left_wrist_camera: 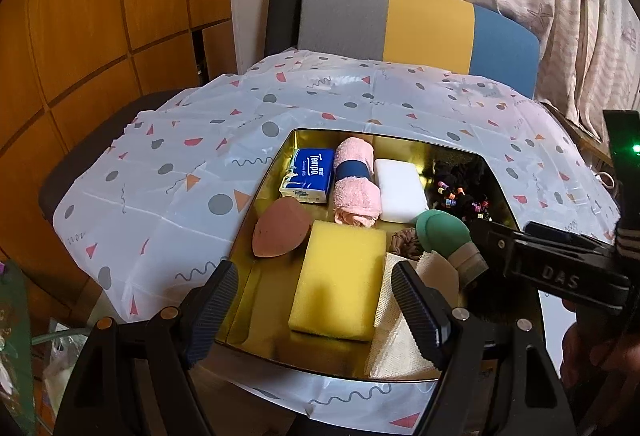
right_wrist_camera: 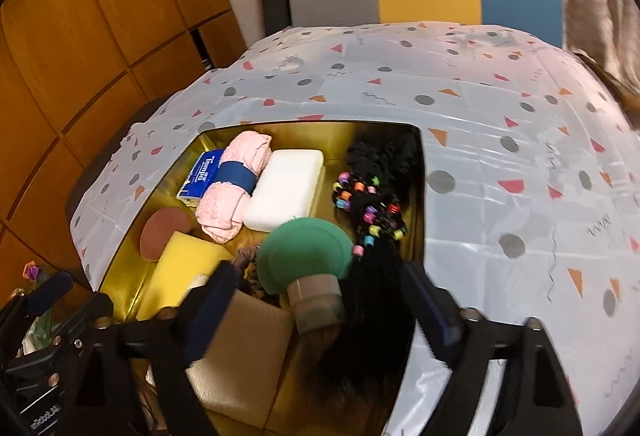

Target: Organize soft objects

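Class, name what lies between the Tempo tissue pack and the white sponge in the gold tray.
The rolled pink towel with a blue band, shown in both wrist views.

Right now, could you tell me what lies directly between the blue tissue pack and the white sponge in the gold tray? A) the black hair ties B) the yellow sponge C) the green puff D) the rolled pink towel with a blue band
D: the rolled pink towel lies with the tissue pack on one side and the white sponge on the other, along the far part of the gold tray.
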